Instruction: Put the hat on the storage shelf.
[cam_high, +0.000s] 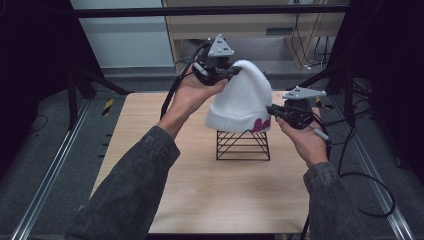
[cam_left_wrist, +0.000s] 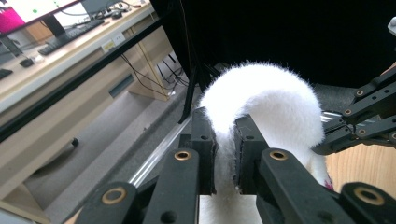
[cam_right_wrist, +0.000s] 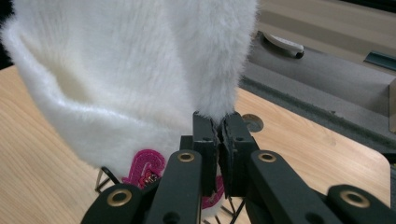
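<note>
With both grippers pinching the white fluffy hat (cam_high: 242, 97), I've got it draped over the black wire stand (cam_high: 243, 145) on the wooden table (cam_high: 200, 185). Left gripper (cam_high: 231, 71) is clamped on the crown, up high; right gripper (cam_high: 271, 109) is clamped on the brim edge by the pink patch (cam_high: 261, 124), low and nearer the stand. The hat's long axis runs tilted, crown up-left, brim down-right (jaws fully closed on fabric, both sides). My read: the brim side seats first, so the right hand leads.
</note>
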